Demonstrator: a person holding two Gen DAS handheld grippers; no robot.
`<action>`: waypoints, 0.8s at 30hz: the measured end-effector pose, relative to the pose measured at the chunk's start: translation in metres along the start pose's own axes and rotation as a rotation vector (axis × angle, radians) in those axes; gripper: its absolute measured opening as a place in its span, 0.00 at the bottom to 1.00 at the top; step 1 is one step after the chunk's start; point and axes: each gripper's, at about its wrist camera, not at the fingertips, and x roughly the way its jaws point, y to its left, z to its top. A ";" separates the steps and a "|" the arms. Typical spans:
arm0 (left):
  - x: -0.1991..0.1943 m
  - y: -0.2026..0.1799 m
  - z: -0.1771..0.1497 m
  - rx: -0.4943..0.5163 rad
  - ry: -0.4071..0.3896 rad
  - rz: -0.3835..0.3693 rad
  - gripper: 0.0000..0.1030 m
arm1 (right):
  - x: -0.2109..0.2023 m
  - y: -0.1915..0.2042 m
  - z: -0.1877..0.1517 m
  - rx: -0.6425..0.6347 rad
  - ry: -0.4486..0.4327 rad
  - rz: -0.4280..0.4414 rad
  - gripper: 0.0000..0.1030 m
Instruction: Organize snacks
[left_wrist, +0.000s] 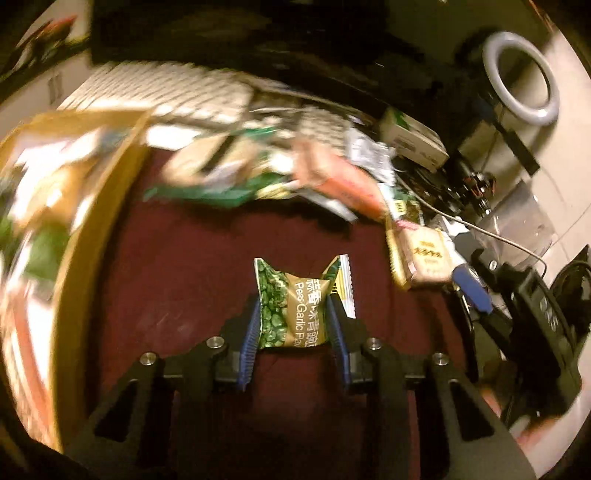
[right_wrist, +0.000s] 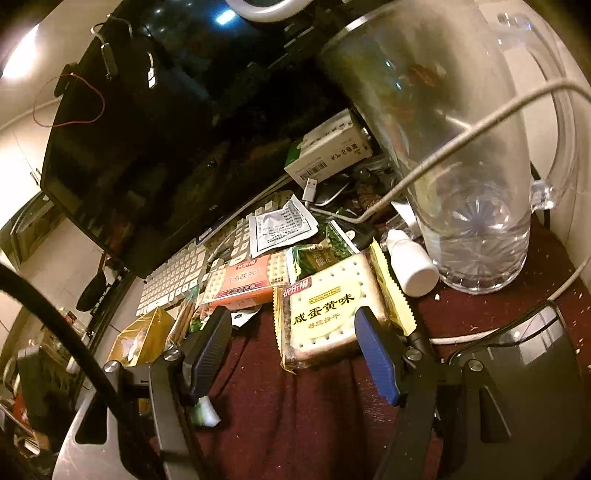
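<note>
1. The left gripper (left_wrist: 293, 314) clenches a small green foil packet of garlic peas (left_wrist: 291, 306) between blue pads, above a dark red cloth (left_wrist: 177, 266).
2. The right gripper (right_wrist: 291, 343) stands released near a yellow salted-egg biscuit pack (right_wrist: 325, 314) lying on the cloth.

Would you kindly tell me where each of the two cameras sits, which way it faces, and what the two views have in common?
Left wrist view: sits on the left claw, looking steeply down at the dark red cloth; its blue fingers pinch a green pea packet.
Right wrist view: sits on the right claw, looking forward and slightly down at a yellow cracker packet, keyboard, monitor and clear jug; its fingers stand open, gripping nothing.
Shared: the red cloth, the keyboard, the yellow cracker packet, the white box.
</note>
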 end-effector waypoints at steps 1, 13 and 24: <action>-0.004 0.007 -0.004 -0.023 0.002 0.001 0.36 | 0.001 0.003 0.003 -0.016 0.010 -0.039 0.67; -0.038 0.025 -0.027 -0.058 -0.021 -0.014 0.36 | 0.034 0.016 0.014 -0.109 0.167 -0.186 0.69; -0.046 0.025 -0.031 -0.053 -0.026 -0.036 0.35 | 0.038 0.046 0.025 -0.194 0.241 -0.025 0.69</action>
